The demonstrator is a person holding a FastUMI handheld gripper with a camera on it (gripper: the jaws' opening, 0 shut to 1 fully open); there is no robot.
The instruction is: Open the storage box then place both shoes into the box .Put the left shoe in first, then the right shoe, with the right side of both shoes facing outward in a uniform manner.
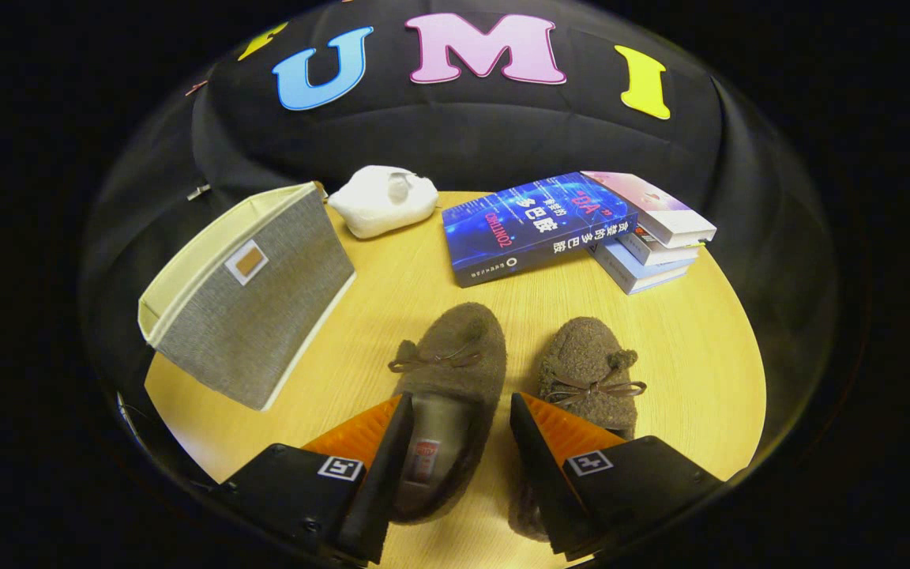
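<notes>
Left shoe (451,371): a brown fleecy slipper with a small bow on the toe, lying flat on the round wooden table (708,356), toe pointing away. Its heel opening sits between the two fingers, the left side wall near the left finger and the right wall inside the right finger.

Right shoe (589,371): the matching slipper just beside it — partly behind the right finger.

Handling: likely light and soft; the fuzzy upper should squash under pressure and give plenty of friction, so slipping seems unlikely. Nothing fragile here.

Where to hold: probably the side wall by the opening, pinched against the lining — the collar looks firmer than the toe.

Gripper (455,419): fingers spread wide and released, straddling the left shoe's heel without pressing on it.

Storage box (253,292): grey fabric bin with a pale lining, resting tilted on the table's edge left of the shoes, well apart from them; its mouth faces away to the left.

Beyond: a white bundle (384,199) and a stack of books (581,225) at the far side of the table.
</notes>
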